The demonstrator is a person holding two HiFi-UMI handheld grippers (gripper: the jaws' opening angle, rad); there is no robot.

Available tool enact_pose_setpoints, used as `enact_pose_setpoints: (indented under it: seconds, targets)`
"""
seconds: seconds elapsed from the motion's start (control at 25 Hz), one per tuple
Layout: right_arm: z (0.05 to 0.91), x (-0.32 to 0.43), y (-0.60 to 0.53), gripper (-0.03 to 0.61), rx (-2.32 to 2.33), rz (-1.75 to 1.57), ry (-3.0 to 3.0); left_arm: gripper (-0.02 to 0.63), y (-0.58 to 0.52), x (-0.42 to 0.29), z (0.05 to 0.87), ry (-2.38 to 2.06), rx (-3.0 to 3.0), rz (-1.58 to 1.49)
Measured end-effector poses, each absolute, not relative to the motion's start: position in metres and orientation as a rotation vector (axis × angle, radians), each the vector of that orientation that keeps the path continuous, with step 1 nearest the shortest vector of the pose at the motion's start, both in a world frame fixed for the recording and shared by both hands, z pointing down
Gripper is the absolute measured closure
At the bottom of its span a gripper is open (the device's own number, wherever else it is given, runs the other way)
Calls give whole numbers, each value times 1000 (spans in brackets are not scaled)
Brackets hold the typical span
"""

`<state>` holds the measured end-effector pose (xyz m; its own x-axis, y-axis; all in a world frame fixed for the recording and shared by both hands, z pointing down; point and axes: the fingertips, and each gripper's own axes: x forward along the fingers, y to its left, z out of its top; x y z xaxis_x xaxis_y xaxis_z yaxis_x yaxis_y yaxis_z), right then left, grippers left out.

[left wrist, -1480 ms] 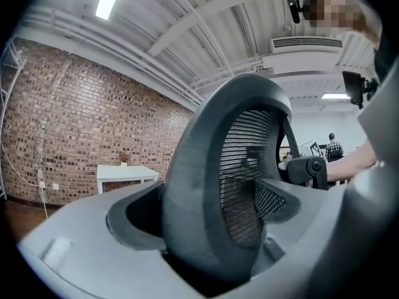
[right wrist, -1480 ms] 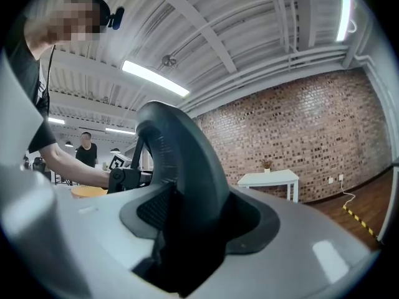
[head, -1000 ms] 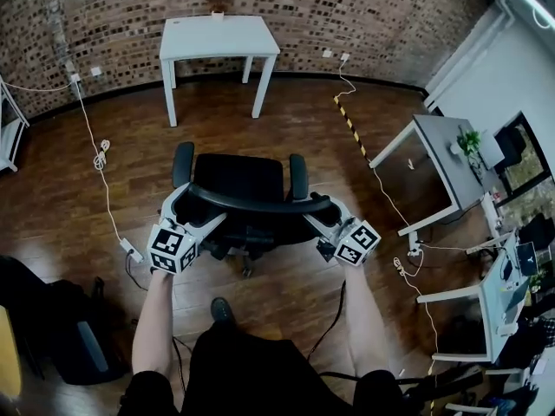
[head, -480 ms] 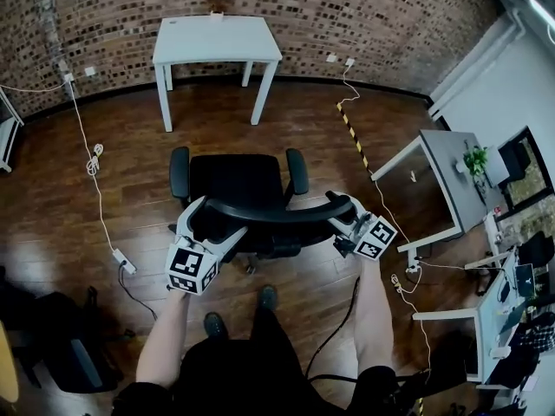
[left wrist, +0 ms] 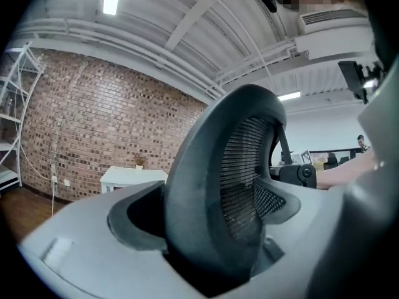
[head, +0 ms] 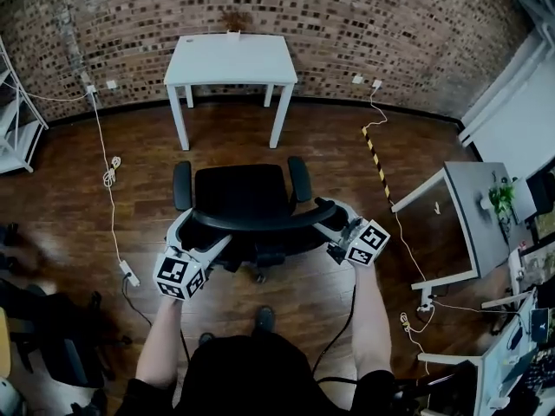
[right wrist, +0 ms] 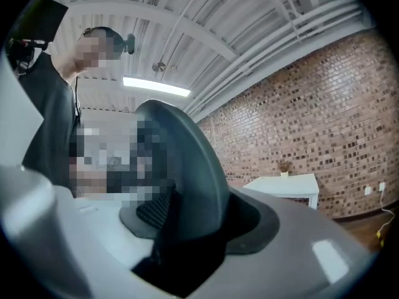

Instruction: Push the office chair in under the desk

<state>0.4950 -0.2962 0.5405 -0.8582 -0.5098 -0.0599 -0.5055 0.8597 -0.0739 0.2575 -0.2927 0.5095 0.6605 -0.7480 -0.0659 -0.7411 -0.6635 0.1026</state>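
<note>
- Brick wall (head: 364,16) closes the far side of a room with a wooden floor (head: 329,137); the white desk (head: 231,59) stands against that wall, with the space between its legs open.
- The office chair (head: 241,196) sits on the near side of the desk, well apart from it. Its seat faces the desk and is roughly in line with the gap between the legs.
- The left gripper (head: 206,232) is clamped on the left end of the backrest (head: 260,219). In the left gripper view the dark rim (left wrist: 206,198) fills the space between the jaws.
- The right gripper (head: 331,224) grips the right end in the same way, its jaws set wide around the thick rim (right wrist: 187,185).
- The task looks about midway: the chair is held but not yet under the desk.
- To do the push well, press evenly with both hands so the castors roll straight and the chair does not swivel.
- Aim the seat at the middle of the desk. The armrests (head: 298,178) look nearly as wide as the gap between the desk legs, so a skewed approach could catch one.
- A white cable (head: 108,176) trails on the floor to the left of the desk, clear of the straight path; drifting that way risks snagging it.
- Slow down near the desk and stop when the backrest is just short of its front edge.
</note>
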Motion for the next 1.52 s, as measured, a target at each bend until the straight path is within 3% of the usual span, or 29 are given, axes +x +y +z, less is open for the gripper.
enact_pose_setpoints:
  seconds: [0.4, 1.0, 1.52]
  targets:
    - [513, 547, -412, 337, -685, -139, 2981, 106, -393, 313, 488, -1395, 2696, -116]
    - [599, 442, -484, 336, -735, -53, 2961, 107, -464, 200, 562, -1431, 2792, -186]
    - [629, 439, -603, 334, -752, -24, 2956, 106, -575, 193, 590, -1395, 2806, -230]
